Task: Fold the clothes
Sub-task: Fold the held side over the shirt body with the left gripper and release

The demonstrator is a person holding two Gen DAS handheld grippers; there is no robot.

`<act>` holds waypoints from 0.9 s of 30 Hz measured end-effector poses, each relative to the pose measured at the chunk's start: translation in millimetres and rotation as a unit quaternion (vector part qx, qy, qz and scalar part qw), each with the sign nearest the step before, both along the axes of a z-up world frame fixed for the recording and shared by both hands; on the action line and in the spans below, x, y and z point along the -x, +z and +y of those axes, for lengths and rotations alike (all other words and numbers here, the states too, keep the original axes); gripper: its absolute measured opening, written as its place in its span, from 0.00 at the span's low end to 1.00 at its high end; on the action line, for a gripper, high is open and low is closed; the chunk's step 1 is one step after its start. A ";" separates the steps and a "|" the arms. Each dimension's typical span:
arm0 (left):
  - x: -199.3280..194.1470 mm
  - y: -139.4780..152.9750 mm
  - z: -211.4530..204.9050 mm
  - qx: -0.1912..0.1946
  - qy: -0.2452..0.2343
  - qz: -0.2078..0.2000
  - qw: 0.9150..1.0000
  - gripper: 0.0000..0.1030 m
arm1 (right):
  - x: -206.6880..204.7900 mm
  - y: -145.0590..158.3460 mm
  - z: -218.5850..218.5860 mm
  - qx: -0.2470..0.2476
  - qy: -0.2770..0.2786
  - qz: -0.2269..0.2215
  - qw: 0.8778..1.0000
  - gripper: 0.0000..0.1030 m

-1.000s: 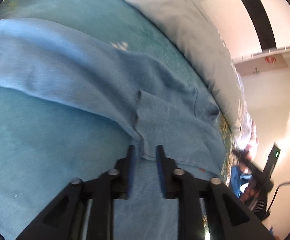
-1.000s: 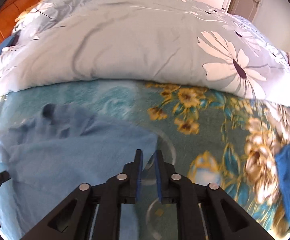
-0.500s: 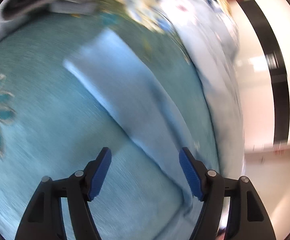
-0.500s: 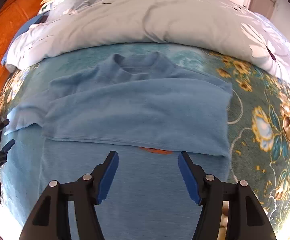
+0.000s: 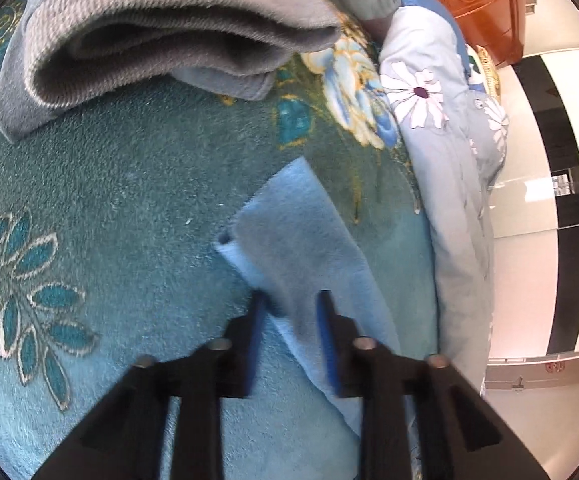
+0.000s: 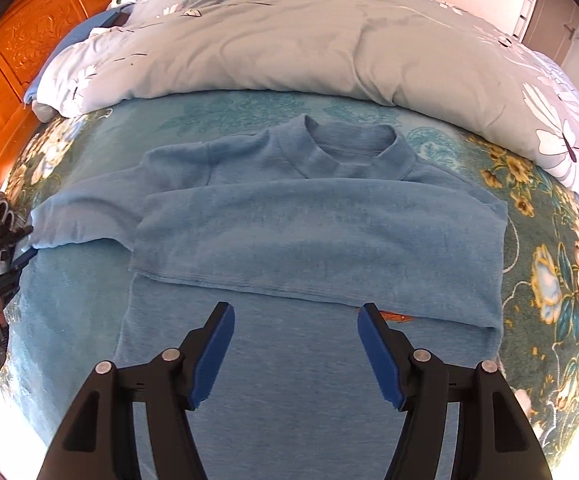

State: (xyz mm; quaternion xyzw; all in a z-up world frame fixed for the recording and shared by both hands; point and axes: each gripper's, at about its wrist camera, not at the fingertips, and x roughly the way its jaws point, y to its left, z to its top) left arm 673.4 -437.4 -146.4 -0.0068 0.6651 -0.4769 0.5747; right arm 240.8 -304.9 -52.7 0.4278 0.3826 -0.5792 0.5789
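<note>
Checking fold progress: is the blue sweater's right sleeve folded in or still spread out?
Folded in: that sleeve lies across the sweater chest, cuff toward the other side. The other sleeve is spread out.

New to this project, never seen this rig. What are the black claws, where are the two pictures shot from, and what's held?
No robot: a person holds a claw in each hand, with a camera on each looking along its fingers. The left claw is closing around the end of a blue sweater's sleeve; whether it grips yet is unclear. The right claw hangs open over the sweater, holding nothing. The sweater lies flat on a teal flowered blanket, its other sleeve folded across the chest. Behind is a pale quilt; the left view also shows folded grey cloth.
</note>
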 end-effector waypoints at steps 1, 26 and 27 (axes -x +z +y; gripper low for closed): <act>-0.7 1.5 1.1 0.001 0.002 -0.004 1.000 0.06 | 0.2 0.4 0.7 0.000 0.000 0.000 1.000 0.66; 359.7 130.0 25.4 0.204 -0.481 -0.032 0.852 0.05 | 127.3 4.8 55.0 0.011 -0.111 -0.027 0.993 0.66; 374.1 125.7 29.9 0.197 -0.493 -0.027 0.847 0.05 | 134.6 4.1 59.1 0.011 -0.119 -0.029 0.992 0.66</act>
